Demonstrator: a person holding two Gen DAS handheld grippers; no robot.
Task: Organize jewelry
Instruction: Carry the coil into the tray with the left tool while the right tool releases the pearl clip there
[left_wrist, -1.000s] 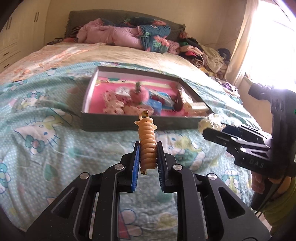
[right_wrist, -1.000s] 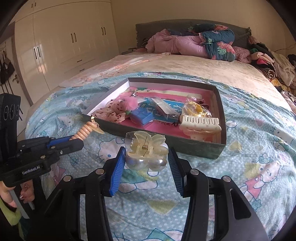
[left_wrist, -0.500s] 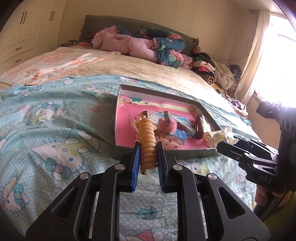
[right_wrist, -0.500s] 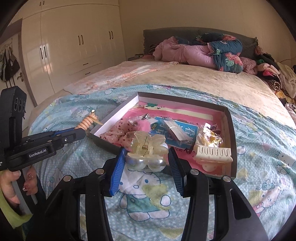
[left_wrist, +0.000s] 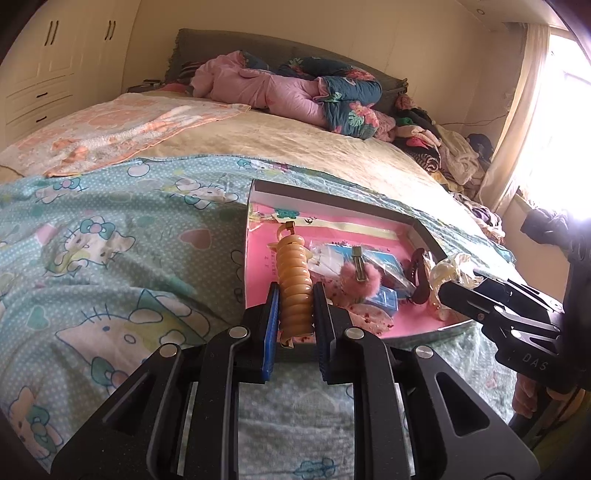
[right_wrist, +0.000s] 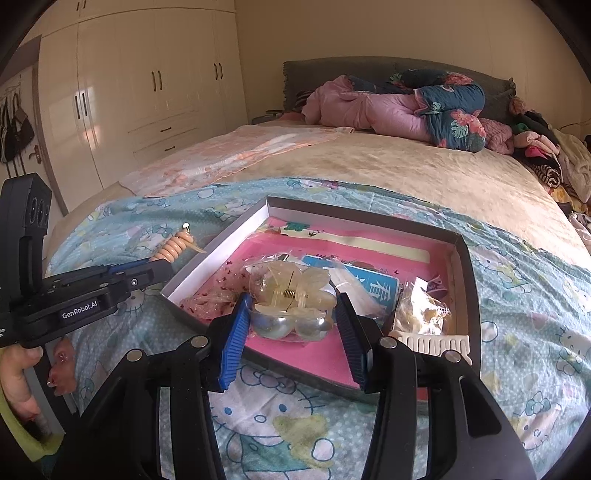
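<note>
My left gripper (left_wrist: 294, 295) is shut on a tan spiral hair tie (left_wrist: 293, 284), held above the near left corner of the grey box with a pink floor (left_wrist: 258, 243). In the right wrist view the left gripper (right_wrist: 162, 264) and the spiral tie (right_wrist: 177, 245) sit just left of the box (right_wrist: 469, 266). My right gripper (right_wrist: 291, 314) is shut on a clear butterfly claw clip with pearls in a plastic bag (right_wrist: 291, 295), over the box's near edge; it also shows in the left wrist view (left_wrist: 450, 273).
The box holds a pink furry clip (left_wrist: 358, 277), blue cards (right_wrist: 373, 286), a white comb clip (right_wrist: 436, 341), a bagged yellow piece (right_wrist: 421, 310) and a floral cloth (right_wrist: 210, 299). It lies on a Hello Kitty sheet (left_wrist: 110, 258). Pink bedding (right_wrist: 369, 107) is piled at the headboard.
Both grippers have moved forward over the box, each still holding its item. The left gripper swung so the box now lies ahead and to the right.
</note>
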